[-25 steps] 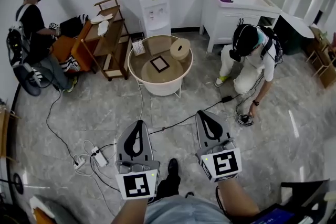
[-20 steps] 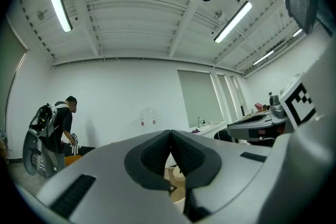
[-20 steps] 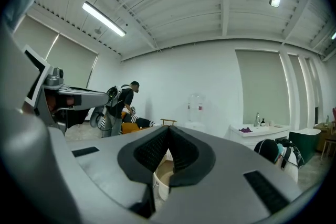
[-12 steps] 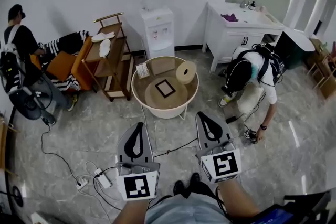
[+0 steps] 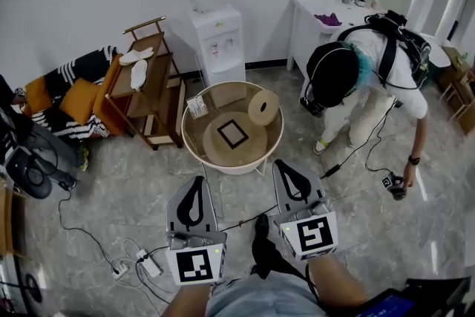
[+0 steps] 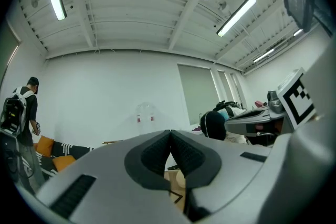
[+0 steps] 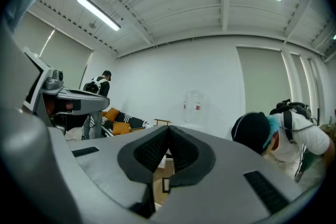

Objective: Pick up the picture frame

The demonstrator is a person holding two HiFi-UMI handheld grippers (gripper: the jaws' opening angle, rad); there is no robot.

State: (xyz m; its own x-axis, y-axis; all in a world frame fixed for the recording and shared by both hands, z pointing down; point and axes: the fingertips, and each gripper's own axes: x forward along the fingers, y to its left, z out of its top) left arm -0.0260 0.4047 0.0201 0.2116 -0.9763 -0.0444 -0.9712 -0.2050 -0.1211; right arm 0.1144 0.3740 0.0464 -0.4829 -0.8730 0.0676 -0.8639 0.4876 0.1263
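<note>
Holding both grippers low over the grey floor, the person stands short of the round table [image 5: 194,148].

Left gripper [image 5: 196,179]: jaws pressed together tip to tip, nothing between them. Right gripper [image 5: 287,164]: likewise closed and empty.

Picture frame [image 5: 232,134]: dark-edged, lying flat near the middle of the tabletop, well apart from both grippers. A pale roll [image 5: 263,107] sits on the same top, just beside the frame on its far right.

Water dispenser [image 5: 215,41] stands against the wall beyond the table, with a wooden shelf [image 5: 148,82] to its left. Another person [image 5: 371,63] bends over at the right.
</note>
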